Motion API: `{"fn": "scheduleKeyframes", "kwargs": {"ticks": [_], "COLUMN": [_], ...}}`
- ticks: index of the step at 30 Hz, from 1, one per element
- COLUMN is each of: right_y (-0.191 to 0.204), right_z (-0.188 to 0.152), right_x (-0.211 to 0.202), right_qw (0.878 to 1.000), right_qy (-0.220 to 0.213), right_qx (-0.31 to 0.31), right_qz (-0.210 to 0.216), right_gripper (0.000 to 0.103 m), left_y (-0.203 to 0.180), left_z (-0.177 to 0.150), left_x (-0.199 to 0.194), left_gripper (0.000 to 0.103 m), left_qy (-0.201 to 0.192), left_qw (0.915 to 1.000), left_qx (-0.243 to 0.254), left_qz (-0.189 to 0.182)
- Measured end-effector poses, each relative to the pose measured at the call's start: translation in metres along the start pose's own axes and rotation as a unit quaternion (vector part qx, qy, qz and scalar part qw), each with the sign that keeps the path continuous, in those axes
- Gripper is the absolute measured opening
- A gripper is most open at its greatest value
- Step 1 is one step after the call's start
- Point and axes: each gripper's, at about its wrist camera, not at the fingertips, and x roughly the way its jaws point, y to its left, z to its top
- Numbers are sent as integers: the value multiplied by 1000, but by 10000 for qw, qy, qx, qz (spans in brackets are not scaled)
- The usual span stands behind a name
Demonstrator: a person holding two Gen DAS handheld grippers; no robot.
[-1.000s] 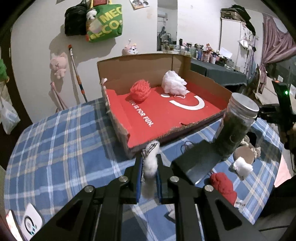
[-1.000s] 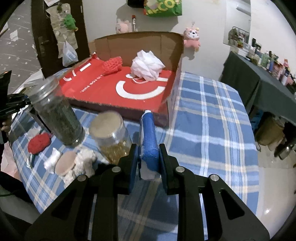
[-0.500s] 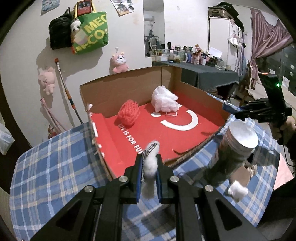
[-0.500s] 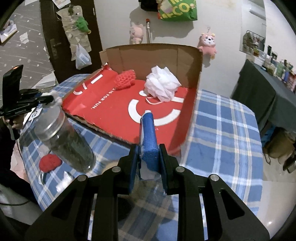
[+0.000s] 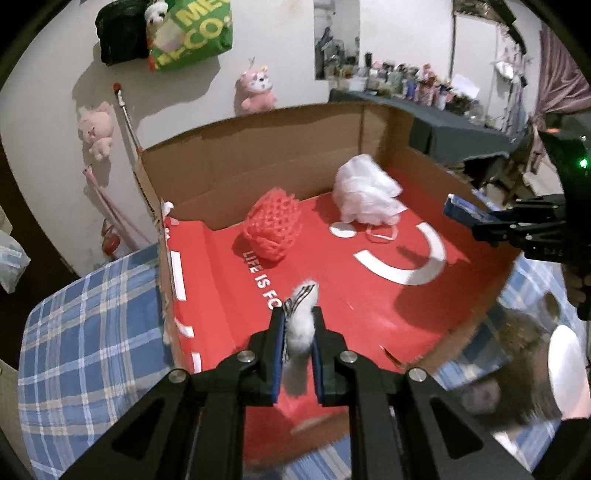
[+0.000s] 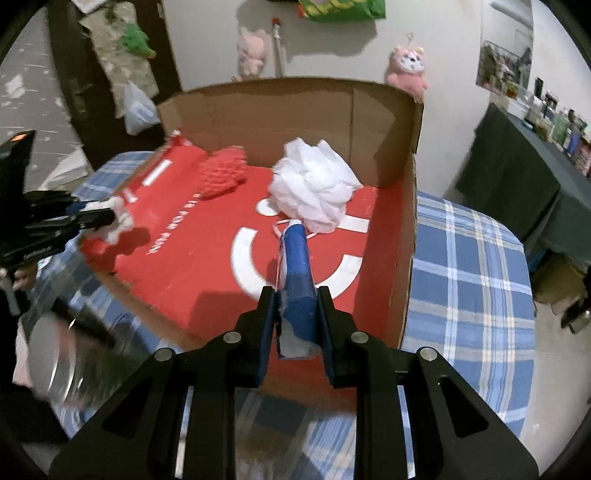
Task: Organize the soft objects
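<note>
An open cardboard box with a red floor point(image 5: 369, 295) point(image 6: 207, 273) stands on the blue plaid table. In it lie a red mesh puff point(image 5: 272, 229) point(image 6: 223, 175) and a white mesh puff point(image 5: 364, 195) point(image 6: 314, 184). My left gripper point(image 5: 298, 334) is shut on a white fluffy piece point(image 5: 300, 325) and holds it over the box's near left part; it also shows in the right wrist view point(image 6: 118, 221). My right gripper point(image 6: 297, 314) is shut on a blue sponge point(image 6: 297, 280) above the box floor; it shows in the left wrist view point(image 5: 461, 212).
The plaid tablecloth point(image 5: 92, 332) point(image 6: 469, 277) surrounds the box. A blurred glass jar with a metal lid point(image 5: 565, 354) point(image 6: 55, 354) stands near the box's front corner. Plush toys and a green bag point(image 5: 192, 33) hang on the wall behind.
Both grippers have moved forward from over the table to above the box floor, each still holding its object. The jars have slid to the frame edges.
</note>
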Motion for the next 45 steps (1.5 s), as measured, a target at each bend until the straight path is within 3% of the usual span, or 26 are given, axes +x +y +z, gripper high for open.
{"fn": "scheduleKeyframes", "kwargs": {"ticks": [8,18,34,45], "right_y": [-4,-4,2,3], "right_z": [32,42,34,35], "right_x": [51,89,100,105], "right_qw": [9961,9898,9880,9883], "right_qy": [665,1135,1199,1184], "right_qx": [100,171,-83,-120], "right_qz": [-570,-845,-969,-956], "right_gripper": [21,21,21,22], "left_y": [2,8,10,7], "left_z": [21,32,27,25], "left_x": [48,79,89,91], "left_gripper": [14,16,19,30], "left_qy": [566,887,967,973], "left_qw": [9970,9917,9912,9916], "left_qx": [19,34,104,144], "left_qz": [526,932,901,840]}}
